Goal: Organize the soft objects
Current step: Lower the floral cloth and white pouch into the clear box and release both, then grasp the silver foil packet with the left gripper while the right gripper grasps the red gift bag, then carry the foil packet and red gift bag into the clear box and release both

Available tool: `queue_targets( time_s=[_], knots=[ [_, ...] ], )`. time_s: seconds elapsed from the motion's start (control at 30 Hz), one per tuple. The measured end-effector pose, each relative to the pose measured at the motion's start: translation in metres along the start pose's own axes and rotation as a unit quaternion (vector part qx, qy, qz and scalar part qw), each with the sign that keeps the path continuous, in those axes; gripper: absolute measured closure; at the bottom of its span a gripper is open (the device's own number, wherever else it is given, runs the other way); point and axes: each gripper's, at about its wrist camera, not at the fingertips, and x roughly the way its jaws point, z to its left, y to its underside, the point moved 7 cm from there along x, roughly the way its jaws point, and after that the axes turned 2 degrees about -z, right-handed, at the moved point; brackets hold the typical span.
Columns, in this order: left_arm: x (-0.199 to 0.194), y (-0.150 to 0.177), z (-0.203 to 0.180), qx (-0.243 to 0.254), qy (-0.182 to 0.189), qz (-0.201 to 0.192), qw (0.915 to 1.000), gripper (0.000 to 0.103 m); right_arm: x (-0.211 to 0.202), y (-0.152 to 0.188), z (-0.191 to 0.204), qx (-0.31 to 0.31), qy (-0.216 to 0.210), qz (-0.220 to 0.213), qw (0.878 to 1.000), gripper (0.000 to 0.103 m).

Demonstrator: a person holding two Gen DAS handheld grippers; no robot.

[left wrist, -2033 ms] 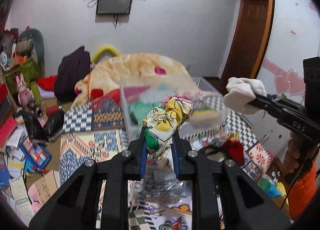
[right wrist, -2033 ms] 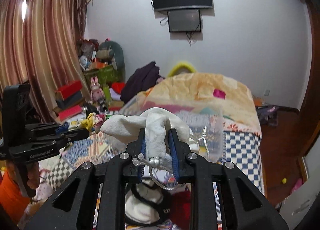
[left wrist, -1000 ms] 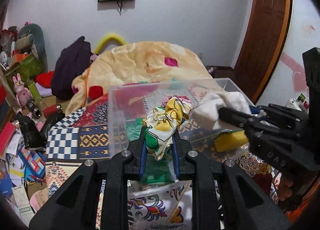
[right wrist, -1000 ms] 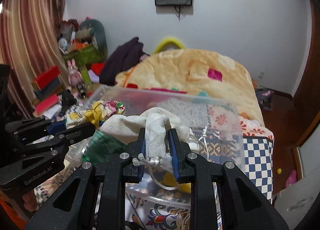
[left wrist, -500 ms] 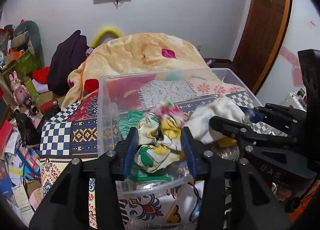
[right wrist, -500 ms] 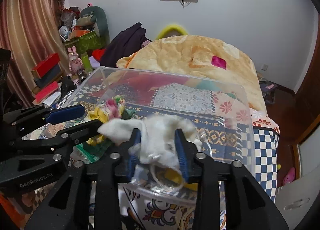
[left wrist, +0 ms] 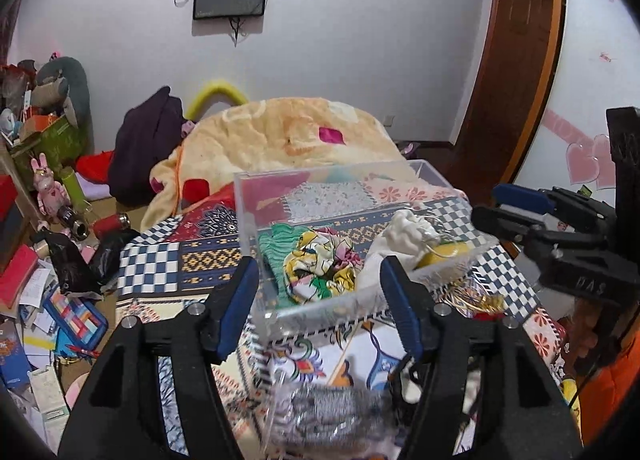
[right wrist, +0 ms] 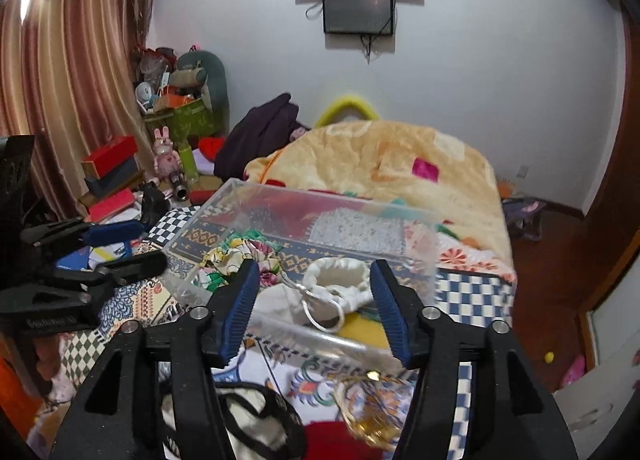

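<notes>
The left gripper (left wrist: 320,300) hangs with its jaws spread wide and nothing between them, just short of the near wall of the clear plastic box (left wrist: 256,228) that sits on the patterned bedspread (left wrist: 160,256). The right gripper (right wrist: 312,308) is likewise wide apart and empty, facing the same box (right wrist: 224,200) from its other side.

Inside the box, the floral scrunchie (left wrist: 320,264) lies loose beside a green knitted cloth (left wrist: 276,244) at the left end. The white drawstring pouch (left wrist: 400,236) rests to its right, touching a yellow sponge-like piece (left wrist: 440,250) at the box's right end. From the right wrist camera the pouch (right wrist: 336,284) lies mouth-up with its cord (right wrist: 320,312) looped toward the near wall, the scrunchie (right wrist: 240,256) beyond it to the left.

On the bedspread in front of the box lie a red cloth (right wrist: 336,440) and a gold item (right wrist: 372,416), blurred.
</notes>
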Motion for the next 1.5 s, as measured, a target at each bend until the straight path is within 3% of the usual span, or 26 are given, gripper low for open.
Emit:
queue_targets(
  time_s=[0.17, 0.33, 0.7, 1.03, 1.27, 1.5],
  knots=[
    [-0.027, 0.017, 0.005, 0.004, -0.008, -0.009, 0.9999, 0.033, -0.018, 0.013, -0.01, 0.006, 0.015, -0.008, 1.0, 0.044],
    [-0.032, 0.041, 0.01, -0.004, -0.012, 0.013, 0.9998, 0.033, -0.024, 0.041, -0.017, 0.016, 0.025, 0.009, 0.999, 0.044],
    [-0.011, 0.102, 0.01, -0.039, 0.005, 0.08, 0.996, 0.033, -0.004, 0.118, -0.032, 0.065, 0.033, 0.094, 0.993, 0.044],
    [0.016, 0.134, 0.0, -0.031, 0.004, 0.122, 0.9921, 0.031, 0.012, 0.127, -0.04, 0.088, 0.019, 0.107, 0.99, 0.044],
    [0.023, 0.131, -0.009, -0.029, 0.005, 0.106, 0.9939, 0.03, 0.019, 0.126, -0.036, 0.094, 0.007, 0.106, 0.99, 0.069],
    [0.02, 0.13, -0.012, -0.031, 0.01, 0.088, 0.9956, 0.053, 0.008, 0.125, -0.033, 0.092, 0.004, 0.088, 0.992, 0.085]
  ],
)
